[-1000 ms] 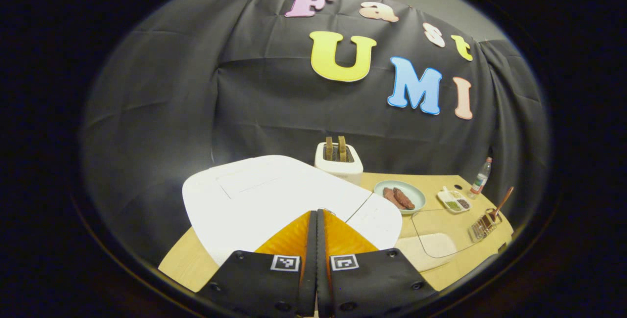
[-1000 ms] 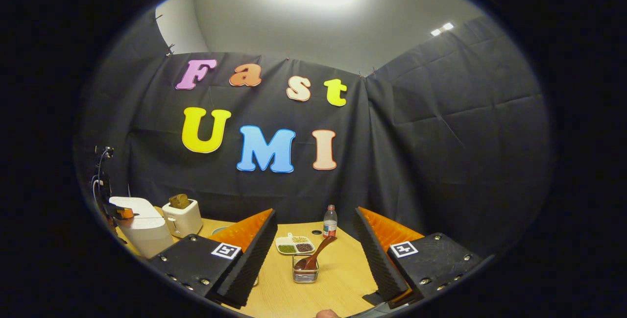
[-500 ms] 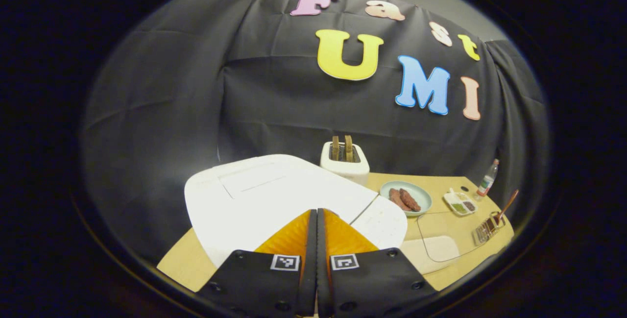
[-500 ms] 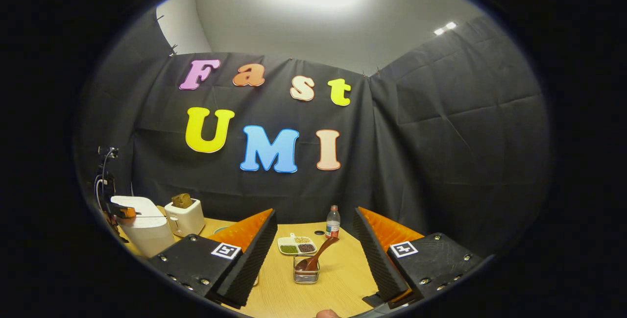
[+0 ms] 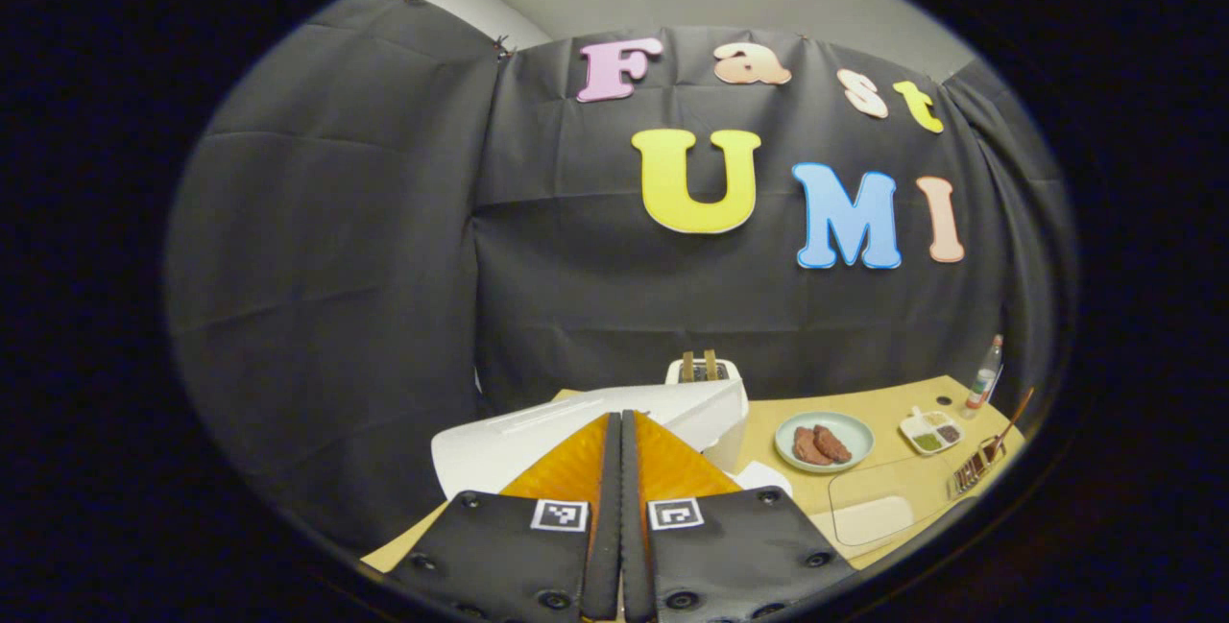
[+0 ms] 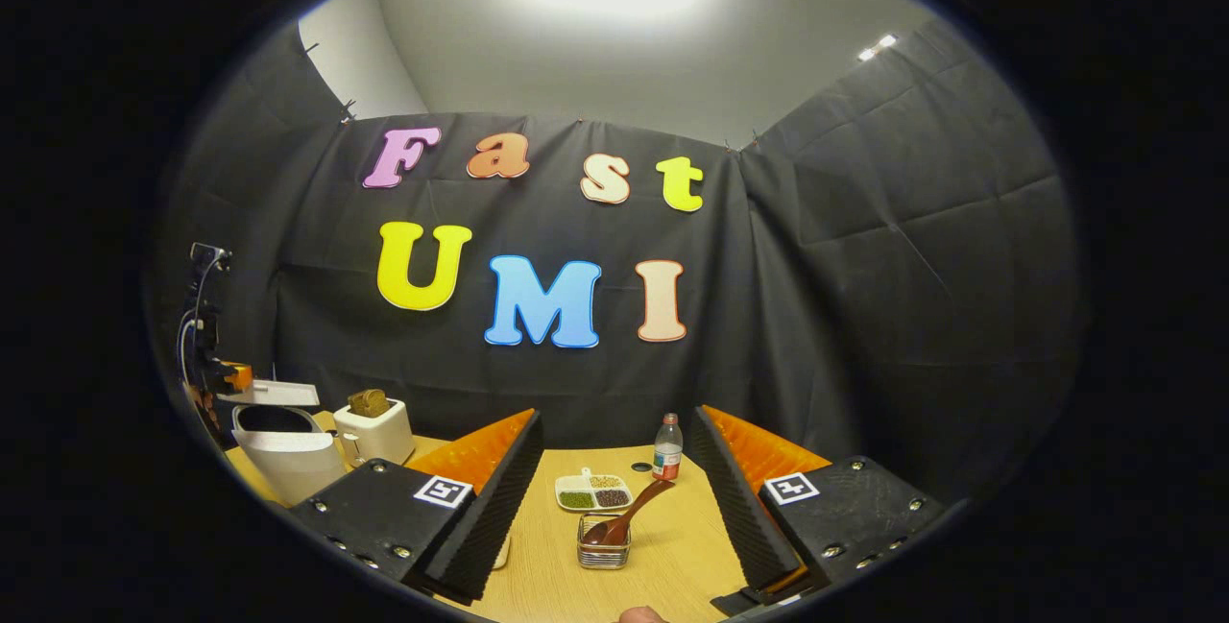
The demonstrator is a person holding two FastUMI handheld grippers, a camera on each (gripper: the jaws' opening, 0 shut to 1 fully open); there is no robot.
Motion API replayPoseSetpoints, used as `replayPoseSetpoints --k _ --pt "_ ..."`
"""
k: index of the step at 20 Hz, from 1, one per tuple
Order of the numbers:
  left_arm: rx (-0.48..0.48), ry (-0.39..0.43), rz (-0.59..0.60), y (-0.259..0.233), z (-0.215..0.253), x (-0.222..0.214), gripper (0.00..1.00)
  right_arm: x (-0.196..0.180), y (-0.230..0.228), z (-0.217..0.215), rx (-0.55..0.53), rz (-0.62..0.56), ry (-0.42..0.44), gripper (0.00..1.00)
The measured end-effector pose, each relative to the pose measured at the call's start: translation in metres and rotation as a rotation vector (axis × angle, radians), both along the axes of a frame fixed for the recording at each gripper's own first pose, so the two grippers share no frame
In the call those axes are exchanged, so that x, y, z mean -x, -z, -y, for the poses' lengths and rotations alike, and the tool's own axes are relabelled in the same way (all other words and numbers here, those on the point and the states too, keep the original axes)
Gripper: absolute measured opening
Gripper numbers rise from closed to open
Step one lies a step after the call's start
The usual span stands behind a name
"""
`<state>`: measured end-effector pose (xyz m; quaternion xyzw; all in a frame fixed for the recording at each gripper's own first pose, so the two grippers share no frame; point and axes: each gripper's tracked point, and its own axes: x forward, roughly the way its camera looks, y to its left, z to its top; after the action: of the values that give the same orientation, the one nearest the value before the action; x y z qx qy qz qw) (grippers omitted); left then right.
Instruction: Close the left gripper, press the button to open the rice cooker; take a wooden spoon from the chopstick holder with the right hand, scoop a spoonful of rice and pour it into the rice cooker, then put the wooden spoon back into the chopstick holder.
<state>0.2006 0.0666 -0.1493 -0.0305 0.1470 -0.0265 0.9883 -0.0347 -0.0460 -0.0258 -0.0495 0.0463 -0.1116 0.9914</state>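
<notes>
With the rice cooker lid already raised and the left gripper clenched empty, the wide-open right gripper is best lowered squarely onto the wooden spoon handle leaning in the chopstick holder.

White rice cooker lid raised; wooden spoon leaning in wire chopstick holder.

In the right gripper view, the chopstick holder is seen between the open fingers of the right gripper, the wooden spoon standing in it. Beyond it a divided dish and a bottle are set. Far left, the rice cooker is placed beside the toaster.
</notes>
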Motion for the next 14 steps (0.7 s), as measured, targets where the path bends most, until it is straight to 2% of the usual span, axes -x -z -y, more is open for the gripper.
replayPoseSetpoints --k 1,6,7,8,9,10,13,14 --pt "0.011 -0.005 0.017 -0.012 0.002 0.004 0.09 -0.004 0.001 0.003 -0.007 0.001 -0.008 0.95" --pt "-0.002 -0.031 0.129 -0.07 0.012 0.034 0.09 -0.026 0.01 0.011 -0.055 -0.009 -0.053 0.95" --pt "-0.008 -0.028 0.148 -0.081 0.015 0.042 0.15 -0.031 0.009 0.014 -0.056 -0.005 -0.058 0.95" --pt "-0.009 -0.024 0.168 -0.089 0.023 0.05 0.17 -0.036 0.009 0.018 -0.058 -0.002 -0.063 0.95" --pt "-0.007 -0.02 0.184 -0.099 0.029 0.058 0.28 -0.041 0.009 0.021 -0.064 0.002 -0.067 0.95" --pt "0.0 -0.007 0.196 -0.107 0.036 0.066 0.31 -0.046 0.009 0.024 -0.076 0.009 -0.072 0.95" --pt "0.001 0.017 0.221 -0.122 0.055 0.087 0.92 -0.062 0.012 0.036 -0.094 0.016 -0.077 0.95" --pt "-0.006 0.019 0.23 -0.124 0.059 0.096 0.96 -0.067 0.014 0.04 -0.093 0.016 -0.076 0.95"
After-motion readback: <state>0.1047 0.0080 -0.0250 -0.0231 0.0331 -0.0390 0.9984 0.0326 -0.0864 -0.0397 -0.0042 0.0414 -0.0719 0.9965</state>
